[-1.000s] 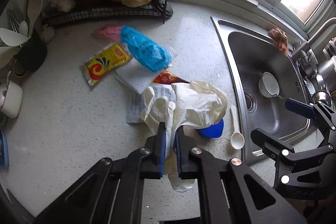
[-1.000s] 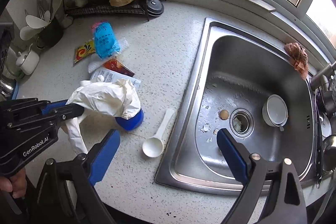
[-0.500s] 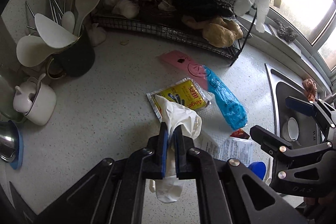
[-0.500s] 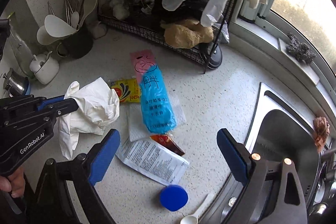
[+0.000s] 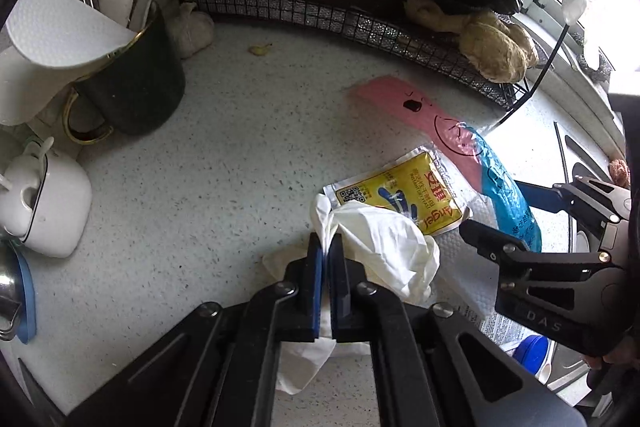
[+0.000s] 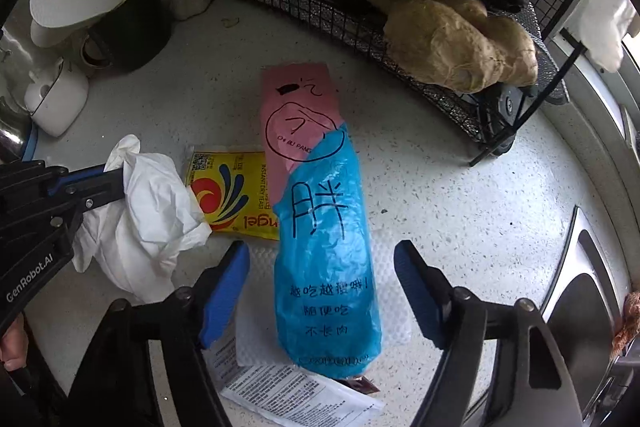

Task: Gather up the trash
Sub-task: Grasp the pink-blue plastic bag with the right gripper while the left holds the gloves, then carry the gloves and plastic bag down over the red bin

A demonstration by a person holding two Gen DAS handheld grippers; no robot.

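My left gripper is shut on a crumpled white glove and holds it just above the counter; both show at the left of the right wrist view, the glove hanging from it. My right gripper is open, its fingers either side of a blue and pink plastic bag lying on a white paper towel. A yellow yeast packet lies left of the bag. In the left wrist view the packet and bag lie beyond the glove.
A printed leaflet lies near my right gripper. A black wire rack with ginger and garlic stands behind. A black utensil mug and white jar sit at left. A blue cap and the sink edge lie right.
Both grippers have moved forward and left, away from the sink. My left gripper carried the glove along. My right gripper now straddles the blue bag, closer to the counter.
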